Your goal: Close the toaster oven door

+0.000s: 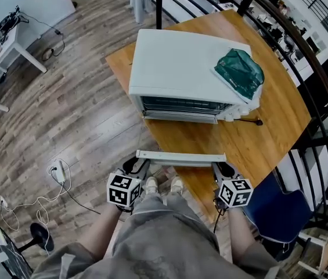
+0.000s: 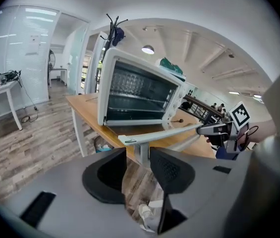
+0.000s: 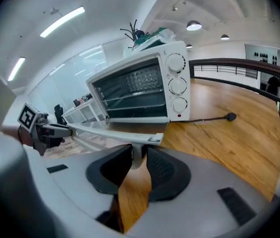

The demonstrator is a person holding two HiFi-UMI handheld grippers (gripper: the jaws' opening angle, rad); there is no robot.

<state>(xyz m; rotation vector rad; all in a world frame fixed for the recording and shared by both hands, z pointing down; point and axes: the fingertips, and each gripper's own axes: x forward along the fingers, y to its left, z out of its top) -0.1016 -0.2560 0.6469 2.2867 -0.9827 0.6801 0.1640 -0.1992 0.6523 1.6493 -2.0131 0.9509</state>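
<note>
Wood-plank flooring (image 1: 65, 97) surrounds a wooden table (image 1: 268, 127) set against a dark railing (image 1: 320, 86). On the table stands the white toaster oven (image 1: 181, 68), with a green bag (image 1: 240, 71) lying on its roof and its loose power plug (image 1: 259, 121) on the tabletop beside it. The oven's glass door (image 2: 144, 130) is folded fully down, roughly level, reaching out past the table edge toward the person. The wire racks (image 2: 135, 95) inside are exposed.

Both tools are brought to the door's pale handle (image 1: 181, 157), one at each end, presumably so the door can be lifted evenly without twisting on its hinge. The left gripper (image 2: 138, 155) has the handle's left support post (image 2: 140, 150) between its jaws. The jaws are released, and a clear gap shows on one side of the post. The right gripper (image 3: 140, 155) straddles the right support post (image 3: 138, 153). Its pads look clenched on that post, though the wide-angle view makes actual contact hard to confirm.

Closing has not visibly begun, as the door lies flat. The next move likely calls for a firm hold at both ends, then an upward swing toward the control knobs (image 3: 177, 85) and the oven front.
</note>
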